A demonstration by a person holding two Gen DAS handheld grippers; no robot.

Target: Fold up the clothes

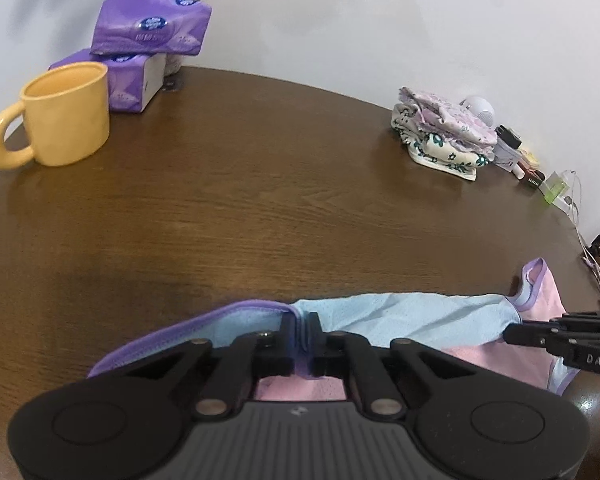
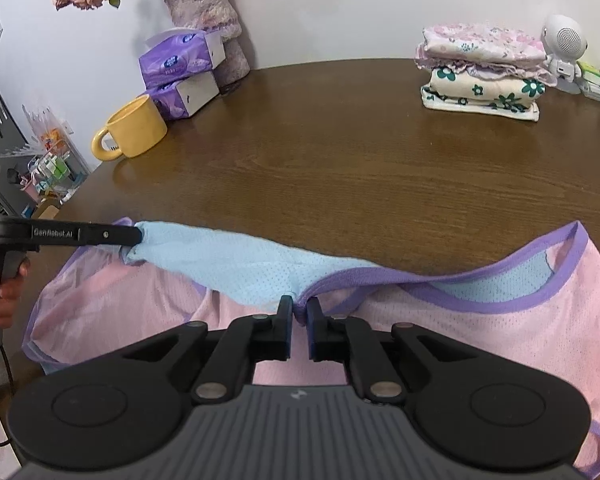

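A pink and light-blue mesh garment (image 2: 460, 332) with purple trim lies at the near edge of the brown table (image 2: 340, 160). My right gripper (image 2: 299, 312) is shut on its blue upper edge near the middle. My left gripper (image 1: 302, 330) is shut on the same edge at the garment's left end; it also shows in the right wrist view (image 2: 138, 236). The blue strip (image 1: 400, 312) is stretched between the two grippers and lifted slightly off the pink layer. My right gripper shows in the left wrist view (image 1: 508, 330) at the right.
A stack of folded floral clothes (image 2: 484, 68) sits at the far right, beside a small white speaker (image 2: 562, 48) and small items. A yellow mug (image 2: 134, 128), two purple tissue packs (image 2: 180, 72) and a vase of dried flowers (image 2: 212, 12) stand at the far left.
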